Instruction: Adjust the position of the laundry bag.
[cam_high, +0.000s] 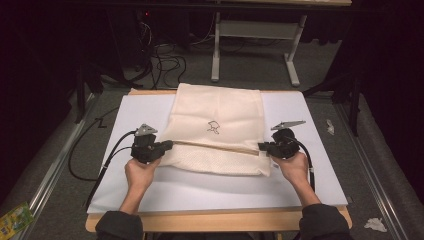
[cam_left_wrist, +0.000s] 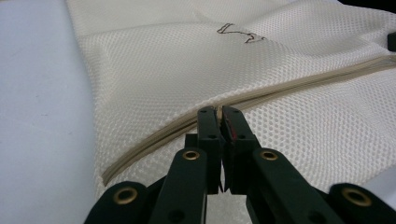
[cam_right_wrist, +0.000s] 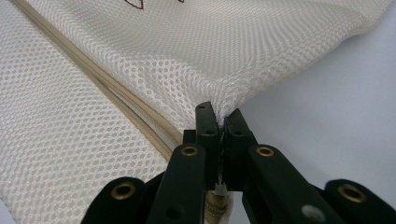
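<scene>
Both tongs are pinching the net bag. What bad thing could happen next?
1. The left tongs and right tongs each pinch only the thin edge of the mesh bag by its beige trim. A hard pull apart might make it slip out or tear.
2. The bag's far end hangs slightly past the table, so a careless lift could drag it off.

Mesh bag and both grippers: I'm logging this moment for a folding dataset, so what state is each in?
Mesh bag: lying flat on the white board, with a beige band running across it from side to side.
Left gripper: jaws shut on the bag's band at its left end.
Right gripper: jaws shut on the bag's right edge by the band.
</scene>
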